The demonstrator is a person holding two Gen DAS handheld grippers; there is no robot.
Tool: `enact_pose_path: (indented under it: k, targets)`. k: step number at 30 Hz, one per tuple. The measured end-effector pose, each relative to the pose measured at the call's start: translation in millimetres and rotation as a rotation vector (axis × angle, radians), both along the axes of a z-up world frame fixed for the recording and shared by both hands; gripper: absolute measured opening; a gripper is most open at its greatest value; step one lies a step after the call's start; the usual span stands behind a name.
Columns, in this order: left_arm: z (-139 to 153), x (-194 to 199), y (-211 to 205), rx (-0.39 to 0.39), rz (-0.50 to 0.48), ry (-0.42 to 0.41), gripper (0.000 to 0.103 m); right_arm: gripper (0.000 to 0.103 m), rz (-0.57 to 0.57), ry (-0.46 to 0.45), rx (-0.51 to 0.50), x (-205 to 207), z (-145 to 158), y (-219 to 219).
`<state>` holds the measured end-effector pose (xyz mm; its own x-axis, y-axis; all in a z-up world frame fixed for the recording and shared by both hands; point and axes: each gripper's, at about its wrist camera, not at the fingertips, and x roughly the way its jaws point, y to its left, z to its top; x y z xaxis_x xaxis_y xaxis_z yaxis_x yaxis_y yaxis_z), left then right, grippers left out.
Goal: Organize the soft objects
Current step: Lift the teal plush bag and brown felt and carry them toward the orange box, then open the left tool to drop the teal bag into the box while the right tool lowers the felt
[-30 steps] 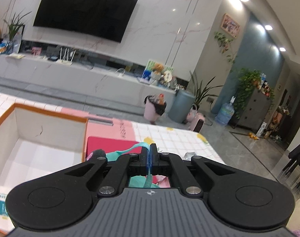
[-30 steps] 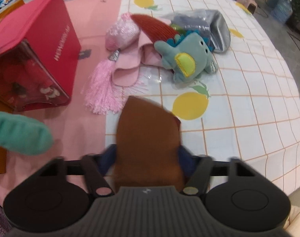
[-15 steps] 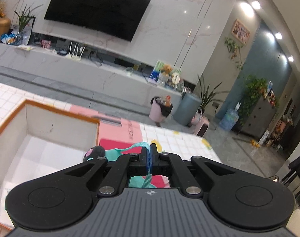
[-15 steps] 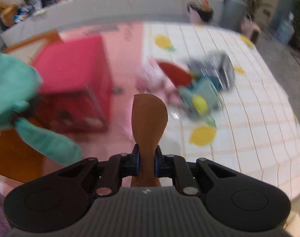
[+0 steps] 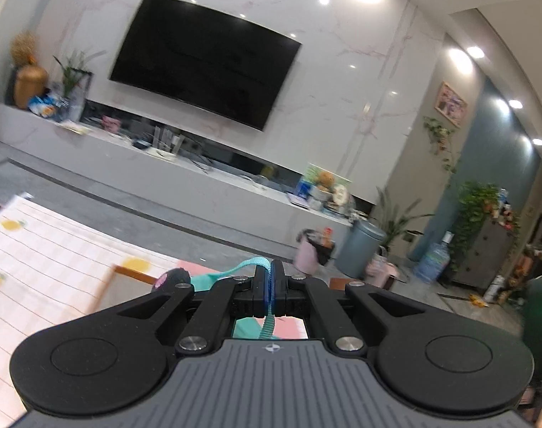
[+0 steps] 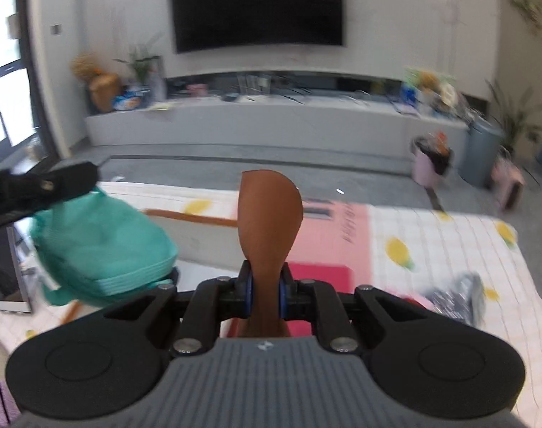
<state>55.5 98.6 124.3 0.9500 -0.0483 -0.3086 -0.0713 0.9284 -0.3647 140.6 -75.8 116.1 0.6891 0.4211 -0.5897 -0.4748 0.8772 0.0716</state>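
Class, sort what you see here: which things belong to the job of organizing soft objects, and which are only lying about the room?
Part of the job:
- teal soft toy, hanging by its loop from the left gripper
- brown soft piece, clamped in the right gripper
- open box on the table

Lying about:
- television
- pink bin
- potted plant

Teal pouch (image 6: 103,246) at nine o'clock; brown flap (image 6: 269,221) centre; white counter (image 6: 449,249), yellow fruit print, at three o'clock; red box (image 6: 320,274).
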Motion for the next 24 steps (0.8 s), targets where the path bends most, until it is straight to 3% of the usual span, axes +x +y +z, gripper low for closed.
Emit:
enact_pose_path:
  k: [4, 9, 14, 20, 24]
  targets:
    - [-4, -1, 20, 0.016, 0.071, 0.012, 0.001, 0.012, 0.089, -0.016, 0.003, -1, 3, 32]
    - [-24, 8, 45, 0.015, 0.141, 0.065, 0.001, 0.012, 0.178, 0.031, -0.015, 3, -13, 63]
    - [-48, 33, 65, -0.015, 0.085, 0.232, 0.001, 0.012, 0.188, 0.082, -0.056, 16, -42, 88]
    - [-86, 54, 73, -0.058, 0.015, 0.335, 0.001, 0.012, 0.233, 0.131, -0.159, 22, -83, 100]
    - [-103, 65, 67, 0.007, 0.029, 0.409, 0.001, 0.012, 0.214, 0.143, -0.166, 26, -91, 100]
